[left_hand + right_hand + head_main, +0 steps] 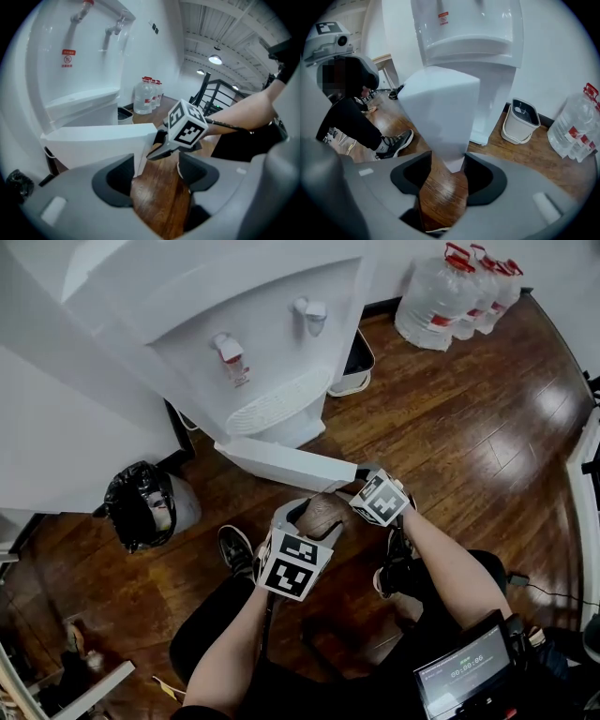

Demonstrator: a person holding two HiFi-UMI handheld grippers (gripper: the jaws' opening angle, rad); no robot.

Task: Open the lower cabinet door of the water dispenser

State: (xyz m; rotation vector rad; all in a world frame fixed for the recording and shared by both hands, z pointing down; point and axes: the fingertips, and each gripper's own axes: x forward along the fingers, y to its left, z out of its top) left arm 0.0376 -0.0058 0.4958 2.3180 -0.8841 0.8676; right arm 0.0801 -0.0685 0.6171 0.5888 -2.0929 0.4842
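The water dispenser (234, 324) fills the upper left of the head view. Its lower cabinet door (281, 465) stands swung out from the body as a white panel at frame centre, just below the drip tray, with its free edge pointing toward the right. The right gripper (364, 482) sits at that free edge. In the right gripper view the panel runs down into the gap and the 2 pads meet it on either side, so the jaws are closed on the door's edge. The hold is probably placed at the edge farthest from the hinge because a pull there gives the most leverage. The left gripper (157, 171) hangs just below and left of the door in the head view. Its jaws are spread wide with only the wooden floor (450, 427) between them, and the door's corner lies just beside 1 jaw without touching it. It carries nothing and appears to be held low so that it stays clear of the door's arc. By this reading the door is already well open, and any further swing would depend on the right gripper alone.
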